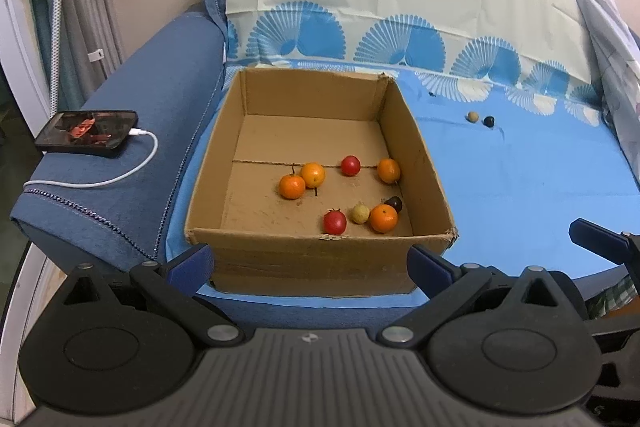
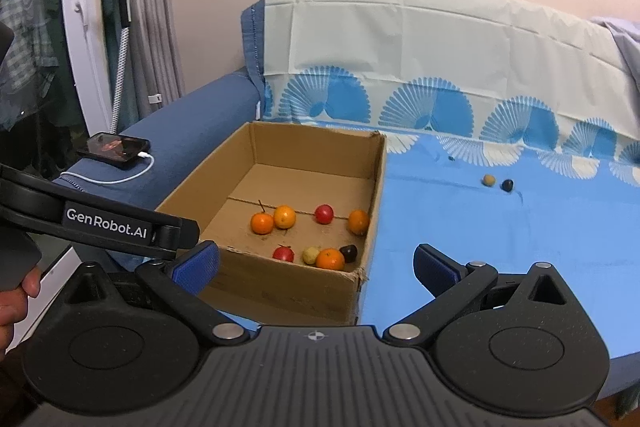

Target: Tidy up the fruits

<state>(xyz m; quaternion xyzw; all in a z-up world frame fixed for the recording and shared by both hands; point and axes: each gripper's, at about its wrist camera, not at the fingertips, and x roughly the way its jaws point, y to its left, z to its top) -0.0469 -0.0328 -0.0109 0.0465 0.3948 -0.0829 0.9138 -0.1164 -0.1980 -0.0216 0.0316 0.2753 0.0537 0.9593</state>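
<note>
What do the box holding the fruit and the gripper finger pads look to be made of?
The box looks like plain brown corrugated cardboard, matte: frayed torn corners, a fold crease across the floor, scuffed walls. The left gripper finger pads appear to be blue rubbery material with a fine ribbed texture, though foam or soft plastic cannot be ruled out; those on the right gripper look the same.

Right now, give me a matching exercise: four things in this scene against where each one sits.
Things:
1. phone
2. tan ball
3. red fruit with a stem
4. left tool

Places:
A. inside the cardboard box, near its front wall
B. on the blue sheet, outside the box
C. on the sofa armrest, cable plugged in
D. open, in front of the box

Pairs: 1-C, 2-B, 3-A, 4-D
</note>
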